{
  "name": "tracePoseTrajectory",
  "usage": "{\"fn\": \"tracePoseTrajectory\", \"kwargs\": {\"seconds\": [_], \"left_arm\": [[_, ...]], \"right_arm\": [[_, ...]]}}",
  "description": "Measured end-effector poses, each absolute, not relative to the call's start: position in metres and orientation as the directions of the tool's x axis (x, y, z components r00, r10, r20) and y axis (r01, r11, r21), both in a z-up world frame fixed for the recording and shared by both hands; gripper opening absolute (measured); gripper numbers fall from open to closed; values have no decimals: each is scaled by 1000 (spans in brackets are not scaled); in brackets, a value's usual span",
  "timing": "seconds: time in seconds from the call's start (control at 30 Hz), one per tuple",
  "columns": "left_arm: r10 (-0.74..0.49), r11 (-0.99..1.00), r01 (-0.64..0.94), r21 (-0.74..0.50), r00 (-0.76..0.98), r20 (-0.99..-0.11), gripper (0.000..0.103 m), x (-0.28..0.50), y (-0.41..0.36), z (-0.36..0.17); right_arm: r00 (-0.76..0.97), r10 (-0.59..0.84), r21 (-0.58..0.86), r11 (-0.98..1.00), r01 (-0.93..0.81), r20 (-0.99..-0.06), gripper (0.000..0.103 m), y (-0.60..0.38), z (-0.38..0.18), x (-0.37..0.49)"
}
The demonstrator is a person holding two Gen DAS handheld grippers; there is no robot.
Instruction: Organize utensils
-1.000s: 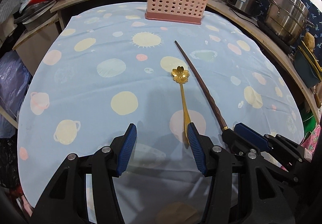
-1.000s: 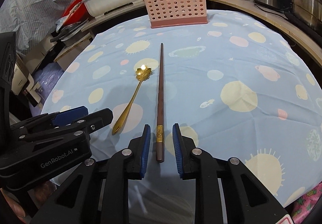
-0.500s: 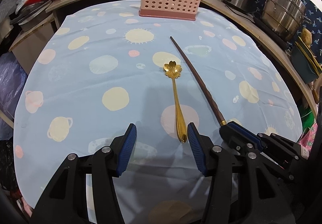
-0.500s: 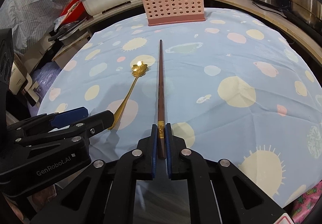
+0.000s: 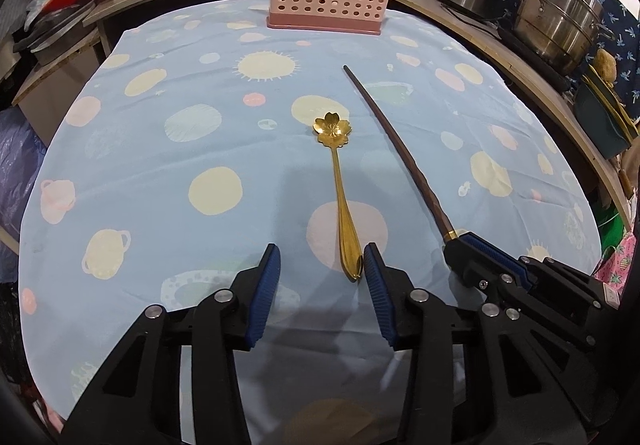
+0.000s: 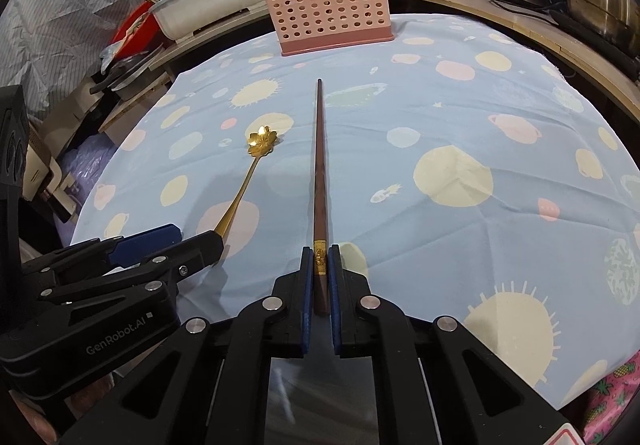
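A: What does the right gripper hold now?

B: It is closed on the thick end of the dark chopstick. The blue pads press it from both sides, at the gold band. The rest of the chopstick lies on the blue tablecloth and points toward the pink holder at the far edge.

A: And the left gripper?

B: Its jaws have just been closing, but they are not closed yet. The handle tip of the golden spoon lies between the pads, just beside the right pad. I cannot tell if that pad already touches it. The other pad is well apart from it.

A: Where is the spoon itself?

B: Flat on the cloth, left of the chopstick, with its flower-shaped bowl toward the holder. Some chopsticks already stand behind the holder's pink wall.
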State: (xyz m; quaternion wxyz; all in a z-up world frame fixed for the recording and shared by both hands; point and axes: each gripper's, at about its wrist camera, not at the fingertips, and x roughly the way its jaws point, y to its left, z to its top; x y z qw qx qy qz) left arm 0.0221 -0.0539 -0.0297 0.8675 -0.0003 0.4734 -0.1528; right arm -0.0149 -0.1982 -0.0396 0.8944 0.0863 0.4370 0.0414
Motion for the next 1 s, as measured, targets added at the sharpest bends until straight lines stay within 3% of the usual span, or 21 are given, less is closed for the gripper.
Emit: {"fn": "tracePoseTrajectory", "kwargs": {"seconds": [0.43, 1.0], "left_arm": [[-299, 941, 295, -167, 493, -817, 10, 18, -59, -31], [-328, 940, 265, -215, 524, -786, 10, 20, -45, -6]], "right_arm": [[616, 149, 193, 981, 5, -773, 7, -200, -40, -16], [649, 148, 218, 976, 28, -746, 7, -210, -25, -25]]}}
